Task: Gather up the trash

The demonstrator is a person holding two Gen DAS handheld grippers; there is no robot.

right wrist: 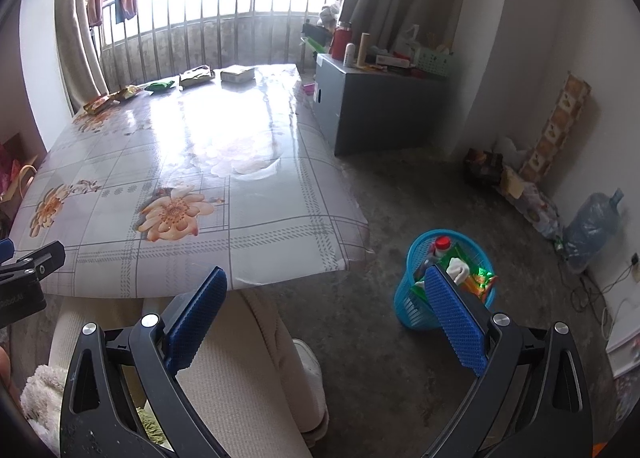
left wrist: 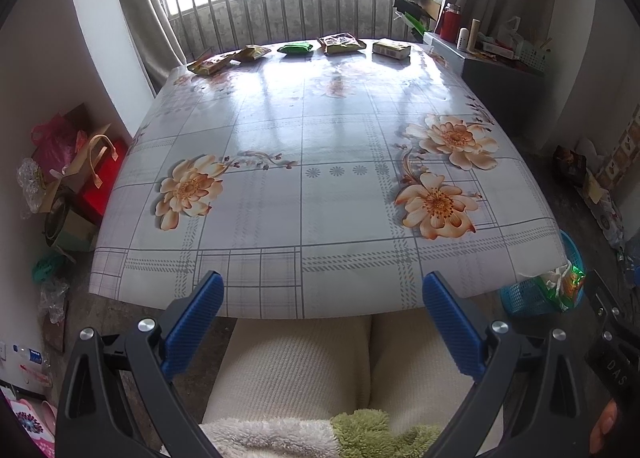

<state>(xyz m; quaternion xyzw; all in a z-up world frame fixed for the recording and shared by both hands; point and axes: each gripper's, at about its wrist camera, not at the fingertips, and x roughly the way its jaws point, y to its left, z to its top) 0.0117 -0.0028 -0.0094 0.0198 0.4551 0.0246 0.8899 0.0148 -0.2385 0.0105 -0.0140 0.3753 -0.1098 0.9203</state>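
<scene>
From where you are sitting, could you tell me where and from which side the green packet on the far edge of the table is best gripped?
Grip the green packet across its short width, near the middle, coming from above and the near side. It lies flat on the table, long side running left to right, with open gaps to the neighbouring wrappers, so open jaws should fit.

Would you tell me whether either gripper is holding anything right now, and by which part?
Nothing is held. The left gripper and the right gripper both stand open and empty, short of the table.

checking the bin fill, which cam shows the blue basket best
The right wrist view: the blue basket stands whole on the floor with its contents visible. The left wrist view catches only part of it, behind the table corner.
</scene>
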